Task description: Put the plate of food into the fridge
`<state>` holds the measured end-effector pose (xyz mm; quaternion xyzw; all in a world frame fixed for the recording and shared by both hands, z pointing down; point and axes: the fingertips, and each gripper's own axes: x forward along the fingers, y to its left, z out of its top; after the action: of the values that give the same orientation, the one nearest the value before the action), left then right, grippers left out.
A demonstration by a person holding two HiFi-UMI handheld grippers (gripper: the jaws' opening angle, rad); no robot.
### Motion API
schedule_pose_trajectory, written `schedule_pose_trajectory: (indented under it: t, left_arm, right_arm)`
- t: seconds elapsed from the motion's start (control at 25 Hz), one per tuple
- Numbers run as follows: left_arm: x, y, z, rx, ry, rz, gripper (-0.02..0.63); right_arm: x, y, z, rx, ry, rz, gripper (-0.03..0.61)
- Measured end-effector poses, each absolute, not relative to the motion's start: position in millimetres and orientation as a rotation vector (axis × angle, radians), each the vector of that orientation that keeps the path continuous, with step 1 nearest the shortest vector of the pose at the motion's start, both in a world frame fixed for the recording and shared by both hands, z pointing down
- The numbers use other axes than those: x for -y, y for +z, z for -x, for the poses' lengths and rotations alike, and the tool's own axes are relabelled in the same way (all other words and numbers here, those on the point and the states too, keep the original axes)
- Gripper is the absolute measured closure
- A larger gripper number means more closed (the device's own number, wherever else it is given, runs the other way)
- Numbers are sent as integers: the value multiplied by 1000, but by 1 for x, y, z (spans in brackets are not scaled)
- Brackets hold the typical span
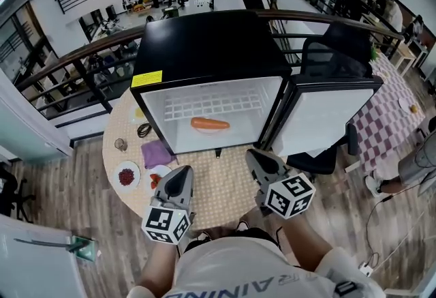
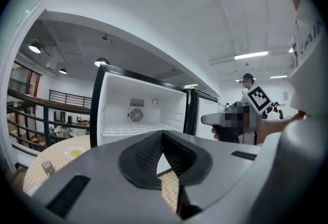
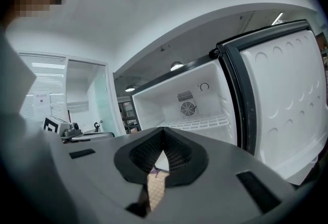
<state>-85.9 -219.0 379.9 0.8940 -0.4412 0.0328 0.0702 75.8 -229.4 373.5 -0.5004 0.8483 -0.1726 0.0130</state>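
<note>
Both grippers are pressed together and hold nothing. The left gripper (image 1: 181, 170) and the right gripper (image 1: 254, 153) hover before the open fridge (image 1: 211, 95). The plate of food (image 1: 127, 175) lies on the table (image 1: 225, 186), near the left gripper's left side and apart from it. A purple cloth (image 1: 157, 152) lies just beyond the plate. A carrot (image 1: 210, 124) lies on the fridge floor.

Setting: open-plan office, mezzanine level. Evidence: black railing (image 1: 82, 52) well beyond the fingers (image 1: 178, 181), overlooking desks with monitors (image 1: 163, 0) on the floor below; office chair (image 1: 334, 51) to their far right; strip lights (image 2: 251, 55) on a white ceiling overhead.
</note>
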Motion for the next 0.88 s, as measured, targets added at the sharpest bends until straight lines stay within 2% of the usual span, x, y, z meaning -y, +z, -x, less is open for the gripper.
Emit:
schedule_pose_trajectory:
  t: [0.2,0.88]
  left_arm:
    - [220,362,85,1343,78,-2721,606]
    - [222,369,86,1357,92,-2713,606]
  right_arm:
    - [228,352,-76,-2640,-461,1553,558]
    - [231,367,-73,-2656,-500,1565,558]
